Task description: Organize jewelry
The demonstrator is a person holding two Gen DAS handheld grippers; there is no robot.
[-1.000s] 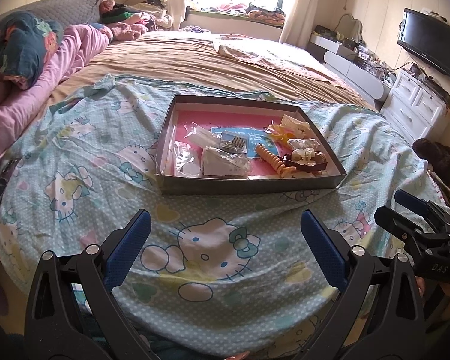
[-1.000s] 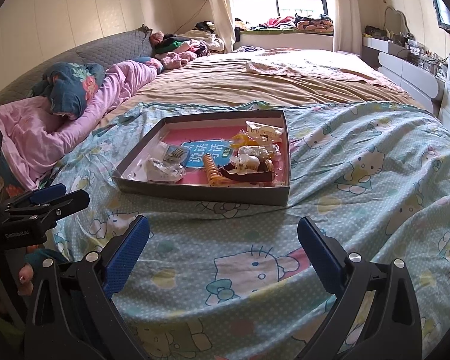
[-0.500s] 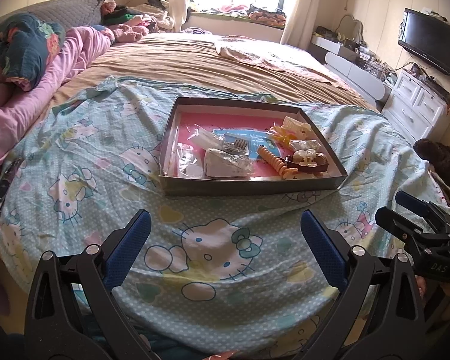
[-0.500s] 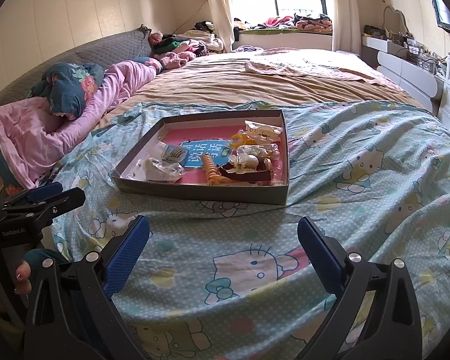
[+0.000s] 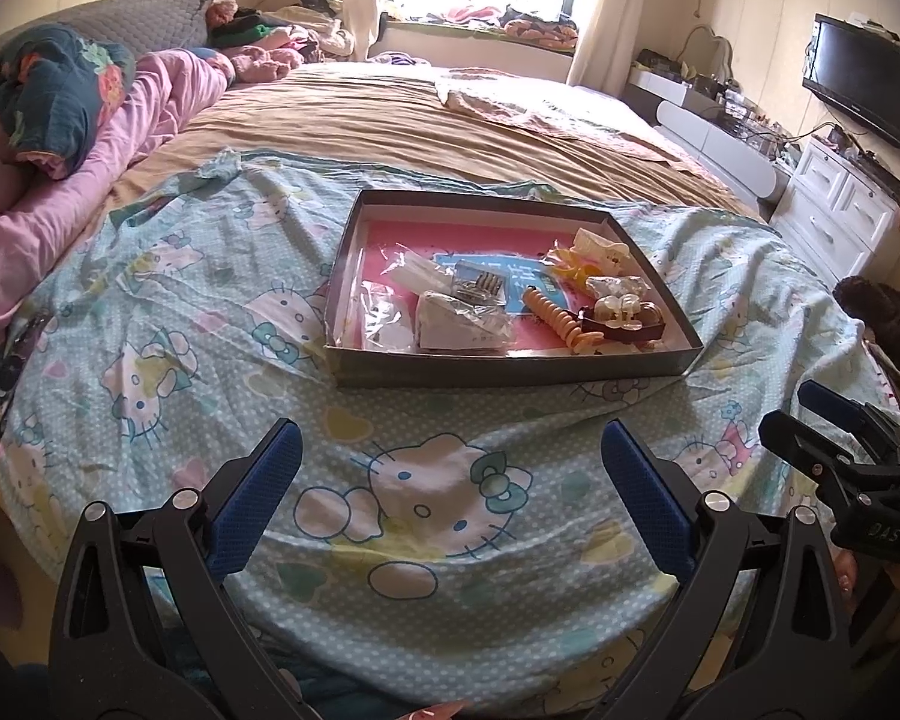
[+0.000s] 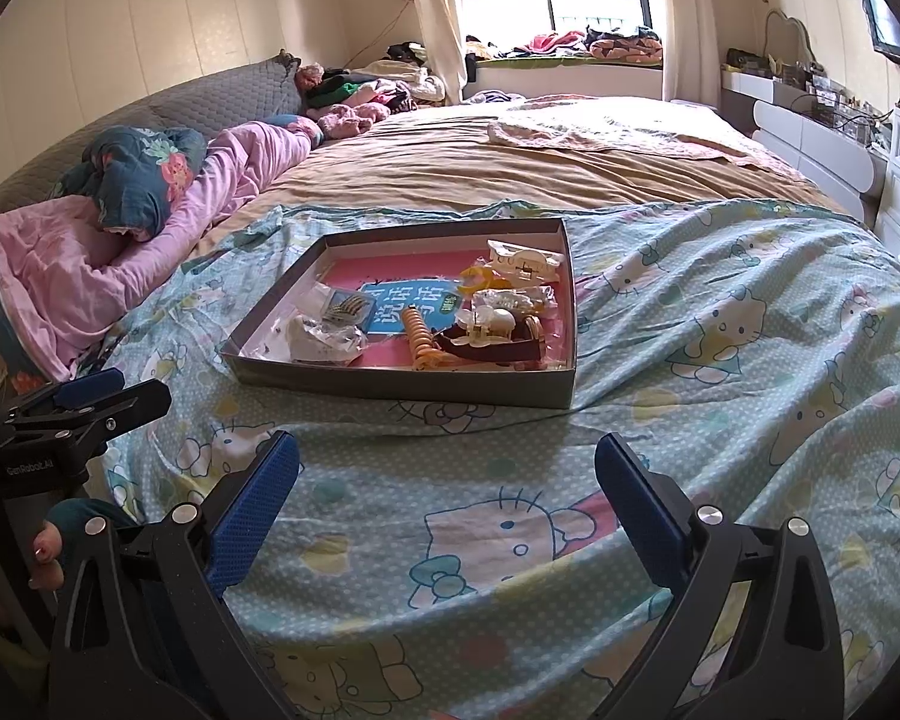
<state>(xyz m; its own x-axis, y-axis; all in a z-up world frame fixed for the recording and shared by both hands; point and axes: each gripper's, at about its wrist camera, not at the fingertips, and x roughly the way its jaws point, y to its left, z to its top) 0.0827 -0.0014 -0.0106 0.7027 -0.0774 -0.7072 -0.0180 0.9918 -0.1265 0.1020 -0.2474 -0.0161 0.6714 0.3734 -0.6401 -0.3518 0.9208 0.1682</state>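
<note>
Left wrist view: left gripper (image 5: 450, 468) and right gripper (image 6: 447, 465) hover above the bed (image 5: 150, 324), fingers spread wide, empty, short of the tray (image 5: 510, 369) holding an orange coil (image 5: 555, 318), clips and plastic packets.

Bare bedsheet (image 5: 450, 420) before cluttered tray (image 5: 510, 369)

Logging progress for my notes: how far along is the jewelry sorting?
Nothing looks done: the orange spiral hair tie, white claw clips and clear plastic packets lie jumbled in the shallow grey cardboard box. Left gripper and right gripper hover open, empty. All sorting remains.
</note>
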